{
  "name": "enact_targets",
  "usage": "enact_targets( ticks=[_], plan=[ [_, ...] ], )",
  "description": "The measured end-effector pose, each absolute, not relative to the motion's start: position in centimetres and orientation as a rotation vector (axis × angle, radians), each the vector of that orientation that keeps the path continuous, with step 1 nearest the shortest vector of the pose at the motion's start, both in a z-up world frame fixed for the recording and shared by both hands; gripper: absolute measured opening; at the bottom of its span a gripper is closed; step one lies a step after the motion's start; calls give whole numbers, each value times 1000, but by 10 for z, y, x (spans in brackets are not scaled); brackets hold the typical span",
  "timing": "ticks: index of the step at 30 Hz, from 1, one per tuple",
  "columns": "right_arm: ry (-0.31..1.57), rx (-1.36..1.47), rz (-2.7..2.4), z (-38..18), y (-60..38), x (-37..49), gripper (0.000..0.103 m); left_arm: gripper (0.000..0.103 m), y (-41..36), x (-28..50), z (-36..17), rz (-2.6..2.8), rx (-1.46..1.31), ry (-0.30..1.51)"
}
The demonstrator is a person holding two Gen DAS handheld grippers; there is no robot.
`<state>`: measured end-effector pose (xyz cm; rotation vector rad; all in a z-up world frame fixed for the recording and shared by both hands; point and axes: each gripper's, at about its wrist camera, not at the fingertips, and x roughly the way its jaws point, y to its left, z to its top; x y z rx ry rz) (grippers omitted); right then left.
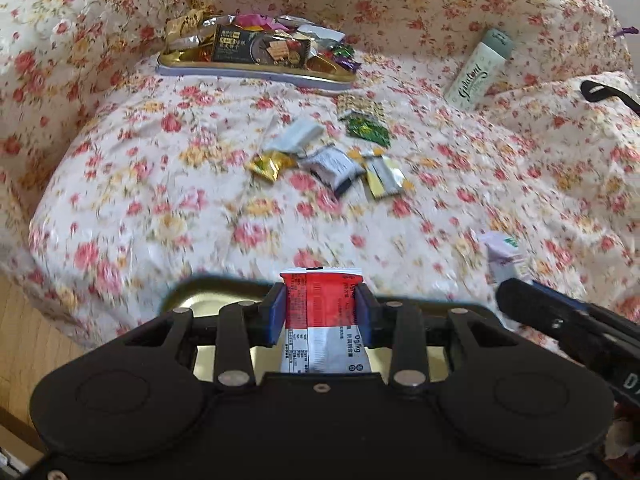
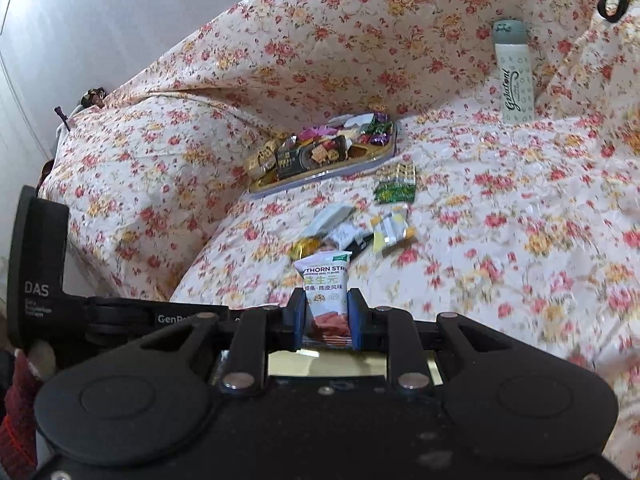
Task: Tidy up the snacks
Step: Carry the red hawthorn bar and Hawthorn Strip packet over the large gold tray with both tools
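Note:
My left gripper point(image 1: 321, 312) is shut on a red and white snack packet point(image 1: 322, 312), held above a gold tray point(image 1: 208, 300) near the front edge. My right gripper point(image 2: 324, 316) is shut on a white hawthorn strip packet point(image 2: 325, 292), also above a gold tray point(image 2: 328, 364). The right gripper also shows in the left wrist view point(image 1: 520, 292), holding its pale packet point(image 1: 504, 256). A full snack tray point(image 1: 256, 74) sits at the back of the flowered sofa seat; it also shows in the right wrist view point(image 2: 320, 178). Several loose packets point(image 1: 332, 160) lie mid-seat, and also show in the right wrist view point(image 2: 360, 228).
A pale green bottle point(image 1: 480, 68) leans against the sofa back at the right, also in the right wrist view point(image 2: 516, 76). A black strap point(image 1: 608, 94) lies on the right cushion. Wooden floor point(image 1: 24, 340) shows at the lower left.

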<state>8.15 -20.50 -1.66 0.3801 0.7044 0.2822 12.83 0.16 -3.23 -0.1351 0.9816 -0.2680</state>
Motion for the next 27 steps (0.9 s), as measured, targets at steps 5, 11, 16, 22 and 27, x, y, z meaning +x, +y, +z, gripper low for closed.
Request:
enact_targets(
  ticks=[5, 11, 16, 22, 27],
  plan=[
    [750, 395, 246, -23, -208, 59, 24, 44, -8, 105, -37, -291, -151, 998],
    [809, 401, 176, -35, -214, 40, 24, 44, -21, 84, -51, -306, -149, 1061],
    [850, 418, 128, -45, -220, 32, 24, 44, -25, 70, -62, -323, -158, 1109],
    [868, 386, 83, -51, -221, 24, 24, 44, -31, 56, -70, -318, -132, 1123],
    [867, 332, 39, -55, -219, 22, 24, 45, -34, 50, -74, -313, -108, 1110]
  ],
)
